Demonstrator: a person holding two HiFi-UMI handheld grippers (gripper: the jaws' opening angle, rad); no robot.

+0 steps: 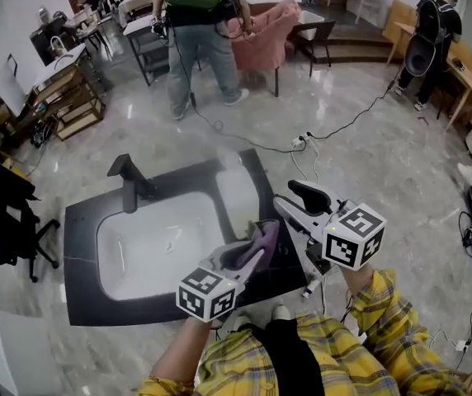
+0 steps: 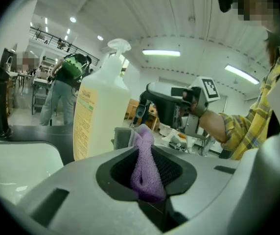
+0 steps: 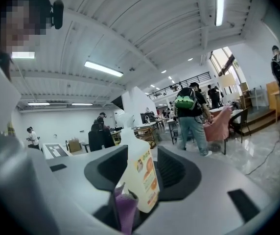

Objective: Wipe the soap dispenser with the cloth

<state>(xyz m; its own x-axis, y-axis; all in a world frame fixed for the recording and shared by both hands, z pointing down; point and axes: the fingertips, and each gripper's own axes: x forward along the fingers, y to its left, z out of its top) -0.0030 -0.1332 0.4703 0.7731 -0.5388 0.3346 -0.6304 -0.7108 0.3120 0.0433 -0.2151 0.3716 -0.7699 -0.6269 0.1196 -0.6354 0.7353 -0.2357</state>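
Dark sink counter [image 1: 83, 254] with a white basin [image 1: 162, 246]. The soap dispenser [image 2: 101, 111] stands upright on the counter just right of the basin, ahead of both grippers. It's a tall pale plastic pump bottle with a label on one face. My read is that it's fairly full, so it has some weight but would tip under a sideways push. The walls look smooth, likely slick, and would flex if squeezed hard. The pump head is the weak spot, so don't grab there; take it mid-body across the sides, low enough to brace it. The cloth [image 2: 147, 170] is purple, soft and limp, so it only wipes where it's pressed on. Left gripper [image 1: 244, 262] is clenched on it, with a fold poking past the jaws near the bottle; can't tell if it touches. Right gripper [image 1: 284, 195] has jaws apart with the bottle lined up between them. The left gripper view shows a gap at its tips, so it grasps nothing.
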